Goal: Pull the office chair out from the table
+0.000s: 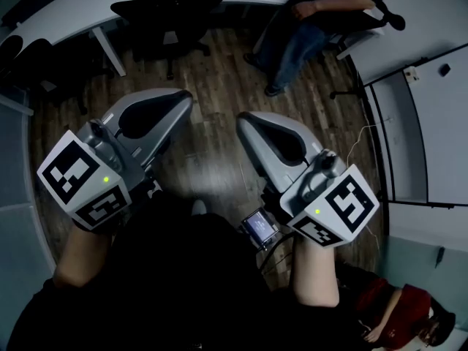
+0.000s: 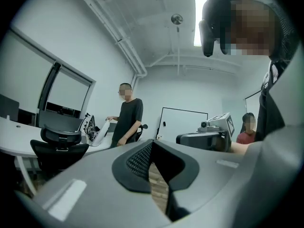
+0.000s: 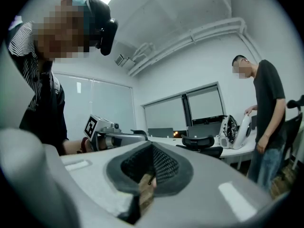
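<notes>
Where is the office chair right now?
The office chair sits at the head view's top, drawn up to the curved white table, left of a person in jeans.

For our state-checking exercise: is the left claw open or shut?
Shut. In the left gripper view the grey left claw has black-padded jaws together, nothing between them.

Bare wood floor mid-frame is open: clear lane straight up to the office chair at top centre, which is tucked against the white table. The table leg and a dark shape crowd the upper left. A person's legs block the upper right. A white unit walls off the right edge. Second person at lower right.
</notes>
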